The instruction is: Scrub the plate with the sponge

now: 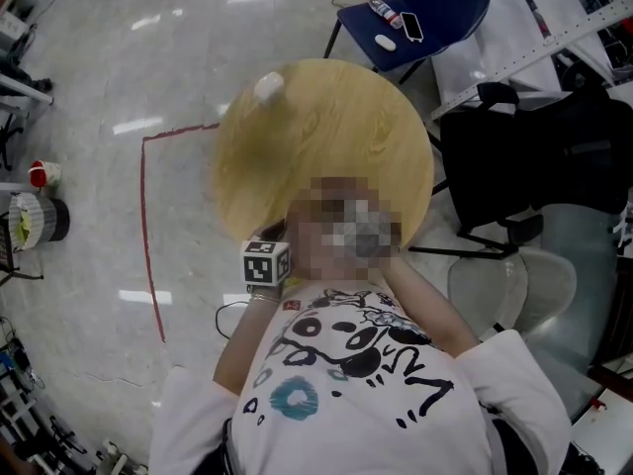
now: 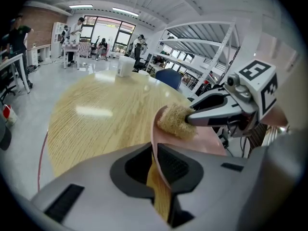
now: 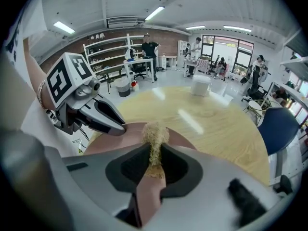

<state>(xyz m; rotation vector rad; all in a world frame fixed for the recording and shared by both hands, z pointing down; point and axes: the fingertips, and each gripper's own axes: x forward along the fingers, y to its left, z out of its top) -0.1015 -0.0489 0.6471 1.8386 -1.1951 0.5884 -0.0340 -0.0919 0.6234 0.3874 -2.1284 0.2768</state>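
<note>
Pink plate and sponge, each held in a gripper, at a round wooden table.

Head view, left to right: red tape line [image 1: 144,226] on the floor at frame left; white cup [image 1: 268,87] at the upper-left edge of the table [image 1: 336,137]; blue chair [image 1: 435,8], upper right. Left gripper [image 2: 155,153]: jaws narrow, clamped on the rim of the plate [image 2: 204,141], which stands tilted at lower centre of the left gripper view. Right gripper [image 3: 154,158]: jaws narrow, pinched on the straw-coloured sponge [image 3: 155,134] at the centre of its view. The sponge is pressed on the plate's face near its upper rim. In the right gripper view the left gripper shows at left, touching the plate.
</note>
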